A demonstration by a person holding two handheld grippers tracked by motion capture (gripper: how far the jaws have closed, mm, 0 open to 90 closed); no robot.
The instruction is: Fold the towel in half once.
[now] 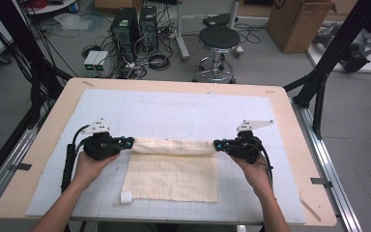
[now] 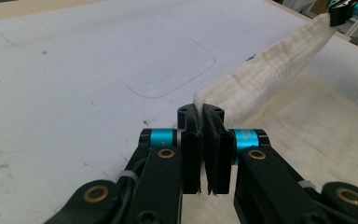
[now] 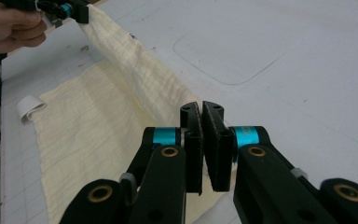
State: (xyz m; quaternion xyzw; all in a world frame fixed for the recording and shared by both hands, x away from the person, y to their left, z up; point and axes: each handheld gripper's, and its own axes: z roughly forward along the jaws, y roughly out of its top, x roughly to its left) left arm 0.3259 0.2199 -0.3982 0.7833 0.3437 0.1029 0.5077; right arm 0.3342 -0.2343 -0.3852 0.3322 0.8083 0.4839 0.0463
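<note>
The left gripper (image 1: 127, 143) and right gripper (image 1: 219, 144) each pinch a far corner of the cloth (image 1: 174, 174). Its far edge hangs lifted between them (near part flat on the table (image 1: 290, 116)).

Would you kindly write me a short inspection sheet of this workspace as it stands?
Surface: wooden table covered by a white mat with a faint grid.
Job's things: cream cloth lying on the mat, its far edge lifted and stretched between the grippers; white tag at its near left corner.
Clutter: nothing seen on the mat.
Grippers: left gripper and right gripper each shut on a far corner of the cloth.
Cables: black cable trailing from the left gripper; loose cable bundles on the floor.
Surroundings: round stool, two computer towers, cardboard box.
</note>
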